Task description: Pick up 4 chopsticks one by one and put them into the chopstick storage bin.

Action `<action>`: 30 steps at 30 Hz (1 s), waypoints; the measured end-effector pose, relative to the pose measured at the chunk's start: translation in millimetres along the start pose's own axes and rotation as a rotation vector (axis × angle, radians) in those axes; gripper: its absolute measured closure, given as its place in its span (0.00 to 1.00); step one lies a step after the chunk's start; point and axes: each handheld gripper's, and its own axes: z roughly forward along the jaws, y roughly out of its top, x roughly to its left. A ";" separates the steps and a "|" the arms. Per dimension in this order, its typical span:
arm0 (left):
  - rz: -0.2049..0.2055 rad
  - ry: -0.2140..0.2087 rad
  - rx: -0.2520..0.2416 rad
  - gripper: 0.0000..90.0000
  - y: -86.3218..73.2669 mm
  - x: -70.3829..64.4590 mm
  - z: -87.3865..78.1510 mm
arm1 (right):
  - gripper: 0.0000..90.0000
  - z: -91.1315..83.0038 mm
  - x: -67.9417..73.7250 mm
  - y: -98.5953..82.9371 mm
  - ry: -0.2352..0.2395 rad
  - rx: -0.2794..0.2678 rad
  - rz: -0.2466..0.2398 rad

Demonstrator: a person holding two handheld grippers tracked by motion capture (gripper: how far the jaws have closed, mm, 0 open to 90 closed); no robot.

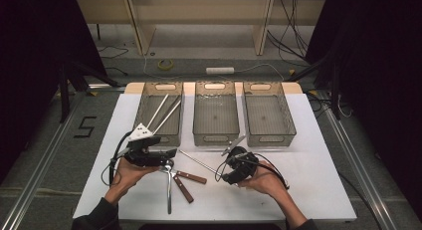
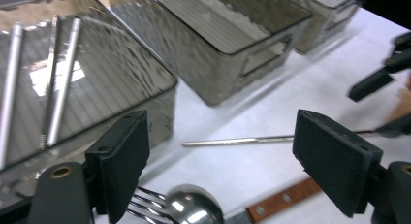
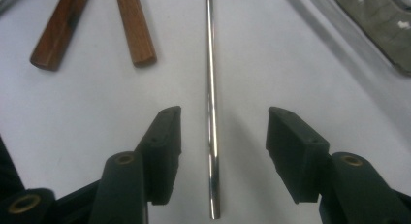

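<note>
White-covered worktop (image 1: 308,190) under dim light, dark curtains at both sides, grey floor with loose cables beyond. Three smoky translucent plastic bins stand in a row along the far half: left bin (image 1: 160,113) holds several long metal straws (image 1: 166,116); middle bin (image 1: 215,113) and right bin (image 1: 268,113) look bare inside. Left claw (image 1: 169,154) is released, jaws wide apart, hovering over a silver fork and spoon (image 2: 186,207) and two wooden-handled utensils (image 1: 185,182) near the front left of the worktop. Right claw (image 3: 220,156) also released, jaws spread, low over the sheet. Thin polished metal straw (image 3: 210,107) lies flat on the worktop between the two claws, in front of the middle bin. In the right gripper view it runs straight up the gap between the jaws, touching neither, near end level with the jaw roots, long axis in line with the claw. In the high view its long axis is diagonal, far end toward the left claw, near end at the right claw. Wooden handles (image 3: 92,27) lie just beside its far end, apart from it.
</note>
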 end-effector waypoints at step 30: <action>0.033 -0.022 -0.031 0.18 -22.3 -23.7 -11.4 | 0.87 23.3 1.1 12.1 -0.007 0.133 -0.078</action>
